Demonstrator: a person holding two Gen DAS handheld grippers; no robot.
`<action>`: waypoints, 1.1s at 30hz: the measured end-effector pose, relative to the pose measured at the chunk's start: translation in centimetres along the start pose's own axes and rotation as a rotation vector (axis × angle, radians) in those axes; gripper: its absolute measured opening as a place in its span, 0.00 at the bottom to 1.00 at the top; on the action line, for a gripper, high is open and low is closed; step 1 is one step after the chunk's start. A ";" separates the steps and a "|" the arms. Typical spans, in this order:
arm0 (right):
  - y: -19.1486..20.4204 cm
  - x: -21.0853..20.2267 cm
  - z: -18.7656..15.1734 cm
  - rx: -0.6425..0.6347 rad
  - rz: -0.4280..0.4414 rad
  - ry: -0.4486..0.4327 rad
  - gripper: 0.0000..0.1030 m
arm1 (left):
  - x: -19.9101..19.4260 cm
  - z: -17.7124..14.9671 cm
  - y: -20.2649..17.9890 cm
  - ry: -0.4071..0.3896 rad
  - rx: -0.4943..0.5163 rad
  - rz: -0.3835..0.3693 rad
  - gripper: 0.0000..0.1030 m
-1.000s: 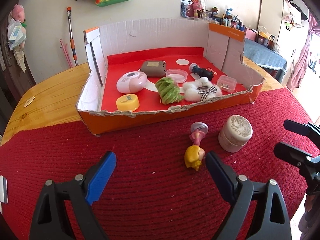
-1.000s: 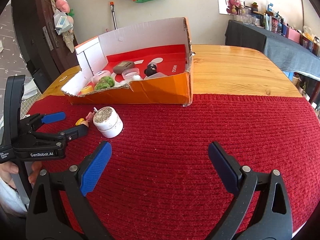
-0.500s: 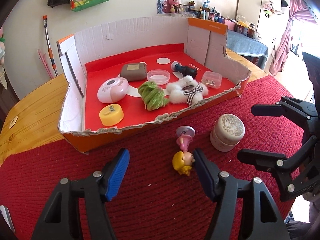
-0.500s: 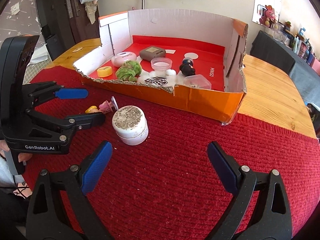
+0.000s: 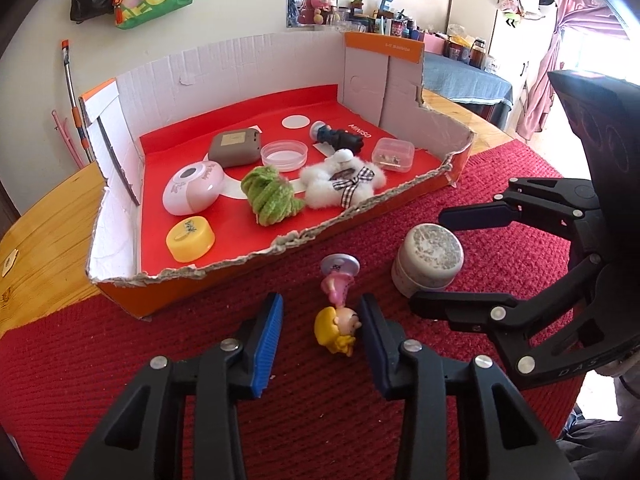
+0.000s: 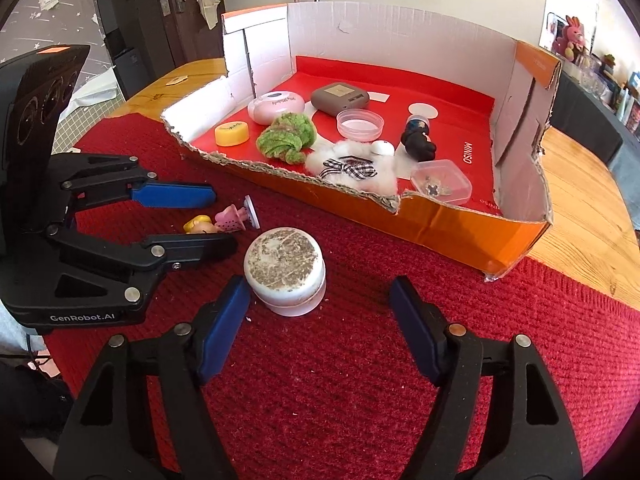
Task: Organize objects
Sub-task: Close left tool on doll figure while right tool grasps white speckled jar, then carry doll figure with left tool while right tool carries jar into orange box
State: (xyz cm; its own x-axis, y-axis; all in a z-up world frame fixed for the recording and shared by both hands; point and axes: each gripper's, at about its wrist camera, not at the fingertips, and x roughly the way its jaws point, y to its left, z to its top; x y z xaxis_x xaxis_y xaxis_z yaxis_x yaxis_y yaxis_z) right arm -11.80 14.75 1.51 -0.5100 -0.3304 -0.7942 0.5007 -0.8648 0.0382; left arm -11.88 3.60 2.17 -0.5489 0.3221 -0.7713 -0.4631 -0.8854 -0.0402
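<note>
A small doll (image 5: 337, 322) with yellow hair and a pink dress lies on the red mat (image 5: 280, 420), also in the right wrist view (image 6: 216, 222). My left gripper (image 5: 320, 334) is open around it, the right finger touching its head. A white round jar (image 5: 428, 260) stands on the mat beside it. My right gripper (image 6: 318, 322) is open, with the jar (image 6: 285, 270) just beyond and between its fingertips. It also shows in the left wrist view (image 5: 452, 260), its fingers on either side of the jar.
An orange cardboard box (image 5: 248, 264) with a torn front wall holds several items: a green yarn bundle (image 5: 270, 194), a white fluffy toy (image 5: 342, 182), a yellow cap (image 5: 190, 238), a pink case (image 5: 192, 188), a grey case (image 5: 236, 148). Wooden table (image 6: 588, 216) lies around the mat.
Both grippers moved forward. The left has narrowed around the doll. The right has come up to the jar, which now sits at its fingertips.
</note>
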 end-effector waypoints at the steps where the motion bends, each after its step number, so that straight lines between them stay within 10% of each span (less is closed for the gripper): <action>1: 0.1 0.1 0.1 -0.004 0.001 -0.001 0.69 | 0.0 0.0 0.0 0.000 -0.001 -0.008 0.40; 6: 0.7 0.3 0.3 -0.032 0.005 -0.004 0.63 | 0.1 0.1 -0.3 -0.003 -0.003 -0.034 0.26; 11: 1.2 0.1 0.2 -0.056 0.008 -0.007 0.34 | 0.0 0.0 -0.3 -0.012 -0.015 -0.055 0.21; 33: 2.2 -4.4 -0.3 -0.038 0.071 -0.092 0.34 | -4.8 -0.7 -1.1 -0.103 -0.045 -0.096 0.21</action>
State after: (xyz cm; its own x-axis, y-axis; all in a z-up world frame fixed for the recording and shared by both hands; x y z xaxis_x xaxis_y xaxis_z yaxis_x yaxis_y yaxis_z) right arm -8.26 14.41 4.86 -0.5335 -0.4256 -0.7309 0.5633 -0.8234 0.0683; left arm -8.18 2.81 5.47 -0.5730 0.4368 -0.6934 -0.4864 -0.8623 -0.1412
